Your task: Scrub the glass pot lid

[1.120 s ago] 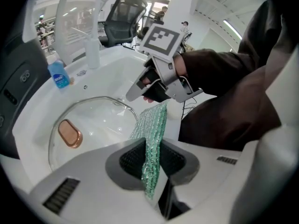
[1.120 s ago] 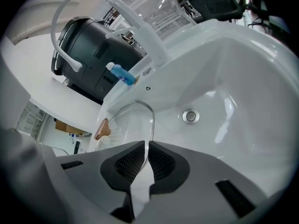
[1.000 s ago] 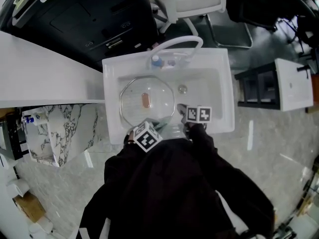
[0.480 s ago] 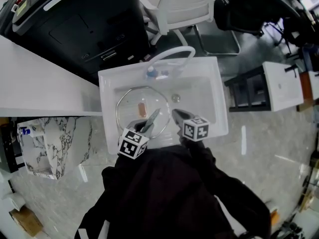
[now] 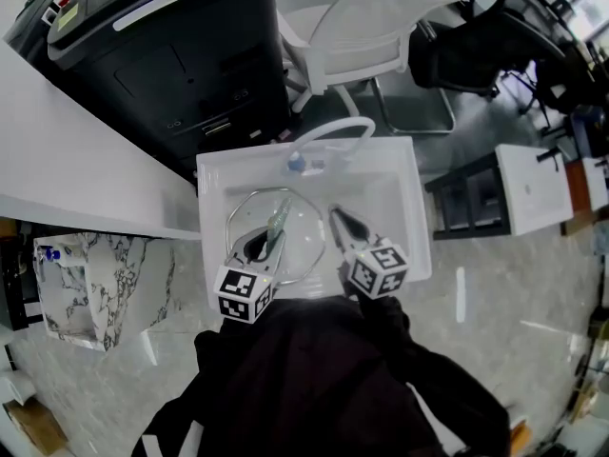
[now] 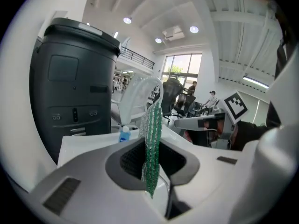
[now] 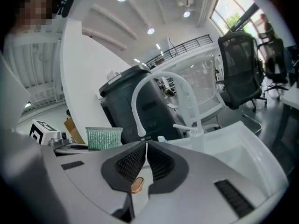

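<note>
The glass pot lid (image 5: 303, 248) lies in the left half of the white sink (image 5: 407, 208). My left gripper (image 5: 276, 219) reaches over the lid, shut on a green scrub pad (image 5: 280, 215) that stands upright between its pads (image 6: 152, 139). My right gripper (image 5: 336, 215) hangs just beyond the lid's right rim, jaws closed together (image 7: 146, 160) with nothing seen between them. The lid's copper knob (image 7: 137, 185) shows through the gap under those jaws. In the head view the left gripper hides the knob. The pad (image 7: 103, 138) also appears at the left of the right gripper view.
A white curved faucet (image 5: 333, 127) and a small blue-capped bottle (image 5: 296, 163) stand at the sink's far edge. A dark cabinet (image 5: 181, 55) and a white chair (image 5: 362, 27) lie behind, a white counter (image 5: 67, 160) to the left, a black shelf (image 5: 466, 193) to the right.
Both grippers have moved from the sink's near edge out over the basin. The left one, with the pad, now reaches over the lid. The lid has not visibly shifted.
</note>
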`<action>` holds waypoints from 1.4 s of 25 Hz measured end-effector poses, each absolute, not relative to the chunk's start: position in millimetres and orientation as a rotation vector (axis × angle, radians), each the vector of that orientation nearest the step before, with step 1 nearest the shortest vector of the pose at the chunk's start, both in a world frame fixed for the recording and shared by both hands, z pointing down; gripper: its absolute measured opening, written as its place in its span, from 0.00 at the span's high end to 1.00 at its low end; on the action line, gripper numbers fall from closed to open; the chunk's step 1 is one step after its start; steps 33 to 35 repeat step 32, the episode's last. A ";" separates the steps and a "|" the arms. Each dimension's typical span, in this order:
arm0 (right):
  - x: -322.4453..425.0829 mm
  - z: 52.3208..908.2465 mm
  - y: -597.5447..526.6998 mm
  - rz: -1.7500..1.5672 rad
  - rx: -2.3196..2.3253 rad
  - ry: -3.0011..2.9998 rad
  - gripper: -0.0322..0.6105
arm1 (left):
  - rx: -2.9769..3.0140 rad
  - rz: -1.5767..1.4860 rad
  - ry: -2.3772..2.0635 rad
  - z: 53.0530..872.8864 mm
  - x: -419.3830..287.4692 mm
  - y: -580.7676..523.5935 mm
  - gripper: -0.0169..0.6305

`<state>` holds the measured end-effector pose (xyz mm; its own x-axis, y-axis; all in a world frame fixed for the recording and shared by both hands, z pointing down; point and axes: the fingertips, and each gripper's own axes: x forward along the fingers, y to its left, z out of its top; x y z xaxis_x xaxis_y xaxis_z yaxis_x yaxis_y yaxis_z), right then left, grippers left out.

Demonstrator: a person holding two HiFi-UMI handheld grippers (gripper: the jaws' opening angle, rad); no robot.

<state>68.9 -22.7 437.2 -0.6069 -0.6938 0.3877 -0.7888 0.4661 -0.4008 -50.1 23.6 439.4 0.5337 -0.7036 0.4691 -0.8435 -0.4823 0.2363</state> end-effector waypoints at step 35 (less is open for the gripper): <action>51.2 332.4 -15.2 0.491 1.281 -2.766 0.94 | 2.441 0.112 -1.585 333.0 -70.9 15.5 0.87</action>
